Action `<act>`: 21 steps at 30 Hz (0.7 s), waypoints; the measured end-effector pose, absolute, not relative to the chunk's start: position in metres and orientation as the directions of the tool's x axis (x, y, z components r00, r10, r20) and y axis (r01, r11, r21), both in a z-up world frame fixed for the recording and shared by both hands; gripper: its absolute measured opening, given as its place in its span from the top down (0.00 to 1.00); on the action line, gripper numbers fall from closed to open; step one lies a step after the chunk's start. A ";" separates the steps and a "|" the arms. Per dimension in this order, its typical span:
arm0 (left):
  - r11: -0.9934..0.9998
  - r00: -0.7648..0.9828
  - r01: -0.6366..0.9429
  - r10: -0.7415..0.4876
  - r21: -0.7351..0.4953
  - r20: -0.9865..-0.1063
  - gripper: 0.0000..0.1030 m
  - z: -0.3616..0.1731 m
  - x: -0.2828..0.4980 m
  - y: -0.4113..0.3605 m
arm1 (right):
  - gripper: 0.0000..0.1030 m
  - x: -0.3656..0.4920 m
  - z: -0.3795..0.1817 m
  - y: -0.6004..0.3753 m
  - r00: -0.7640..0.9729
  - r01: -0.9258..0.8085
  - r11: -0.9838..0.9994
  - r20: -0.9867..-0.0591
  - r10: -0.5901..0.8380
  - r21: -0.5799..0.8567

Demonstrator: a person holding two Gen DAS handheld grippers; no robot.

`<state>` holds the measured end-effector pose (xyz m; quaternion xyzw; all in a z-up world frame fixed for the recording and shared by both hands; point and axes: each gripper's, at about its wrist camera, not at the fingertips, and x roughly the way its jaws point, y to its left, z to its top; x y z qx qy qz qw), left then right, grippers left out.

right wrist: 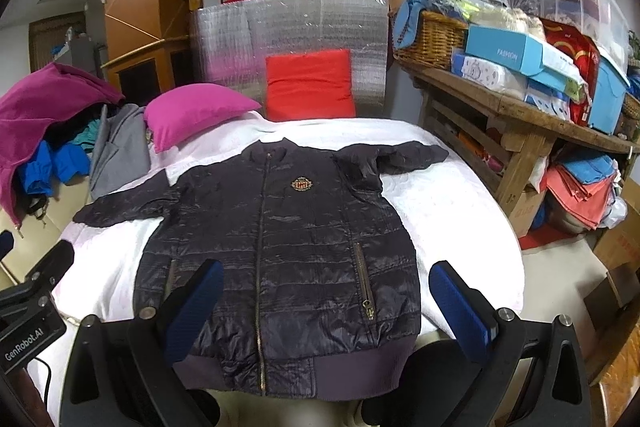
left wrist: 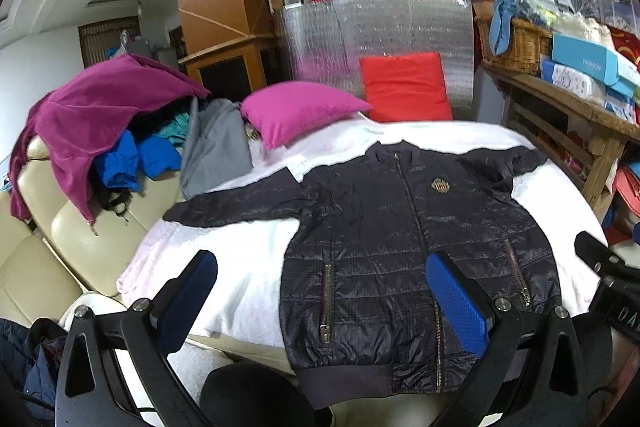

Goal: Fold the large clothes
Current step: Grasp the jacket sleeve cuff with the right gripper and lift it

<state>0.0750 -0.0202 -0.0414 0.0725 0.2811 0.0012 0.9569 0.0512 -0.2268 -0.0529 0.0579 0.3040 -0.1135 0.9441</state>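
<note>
Your left tool (left wrist: 320, 307) and right tool (right wrist: 326, 311): both spread, pinching nothing. Dark jacket (left wrist: 404, 247) flat on white bed (left wrist: 240, 259) just ahead, sleeves out. Pink pillow (left wrist: 296, 111), red cushion (left wrist: 404, 87) beyond collar; clothes pile (left wrist: 104, 131) far left; cluttered wooden bench (right wrist: 520, 107) right.

The left hand-held gripper (left wrist: 322, 303) fills the bottom of the left wrist view, its two black fingers reaching forward toward twelve o'clock. The blue pads (left wrist: 456, 301) face each other across a wide gap, and nothing sits between them. The right hand-held gripper (right wrist: 326, 307) has the same pose in the right wrist view: black fingers pointing toward twelve o'clock, blue pads (right wrist: 460, 307) spread wide with nothing clamped. Each gripper's black body also shows in the other's view, the right one at three o'clock, the left one at nine o'clock.
</note>
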 end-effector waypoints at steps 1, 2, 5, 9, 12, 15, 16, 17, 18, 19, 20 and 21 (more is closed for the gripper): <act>0.989 0.825 0.053 0.033 0.135 -0.564 0.00 -0.049 0.090 -0.024 | 0.00 0.058 -0.056 -0.232 0.785 0.250 0.967 -0.595 -0.172 0.051; 0.989 0.816 0.061 0.027 0.132 -0.577 0.00 -0.054 0.098 -0.027 | 0.00 0.067 -0.059 -0.240 0.781 0.246 0.966 -0.606 -0.152 0.075; 0.990 0.750 0.098 -0.009 0.097 -0.661 0.00 -0.084 0.144 -0.038 | 0.00 0.098 -0.070 -0.272 0.775 0.233 0.957 -0.628 -0.076 0.171; 0.991 0.619 0.097 0.010 0.089 -0.785 0.00 -0.145 0.223 -0.050 | 0.00 0.154 -0.093 -0.331 0.761 0.229 0.917 -0.648 0.040 0.326; 0.991 0.543 0.065 0.060 0.113 -0.838 0.00 -0.194 0.282 -0.058 | 0.00 0.210 -0.118 -0.386 0.748 0.250 0.853 -0.650 0.131 0.459; 0.991 0.516 0.039 0.088 0.126 -0.852 0.00 -0.219 0.322 -0.066 | 0.00 0.259 -0.142 -0.432 0.753 0.273 0.792 -0.634 0.178 0.546; 0.991 0.512 0.034 0.093 0.128 -0.854 0.00 -0.224 0.332 -0.069 | 0.00 0.278 -0.151 -0.449 0.755 0.290 0.766 -0.629 0.185 0.573; 0.991 0.510 0.033 0.096 0.131 -0.855 0.00 -0.226 0.338 -0.071 | 0.00 0.297 -0.162 -0.467 0.757 0.315 0.735 -0.626 0.186 0.600; 0.989 0.504 0.029 0.109 0.143 -0.857 0.00 -0.231 0.348 -0.075 | 0.00 0.309 -0.169 -0.479 0.761 0.330 0.712 -0.621 0.188 0.619; 0.987 0.504 0.025 0.125 0.159 -0.855 0.00 -0.236 0.359 -0.079 | 0.00 0.326 -0.179 -0.497 0.768 0.346 0.676 -0.611 0.194 0.650; 0.985 0.507 0.029 0.130 0.168 -0.852 0.00 -0.241 0.367 -0.083 | 0.00 0.343 -0.190 -0.516 0.776 0.360 0.637 -0.598 0.202 0.682; 0.985 0.508 0.030 0.132 0.170 -0.851 0.00 -0.243 0.370 -0.083 | 0.00 0.356 -0.198 -0.531 0.780 0.368 0.608 -0.589 0.209 0.703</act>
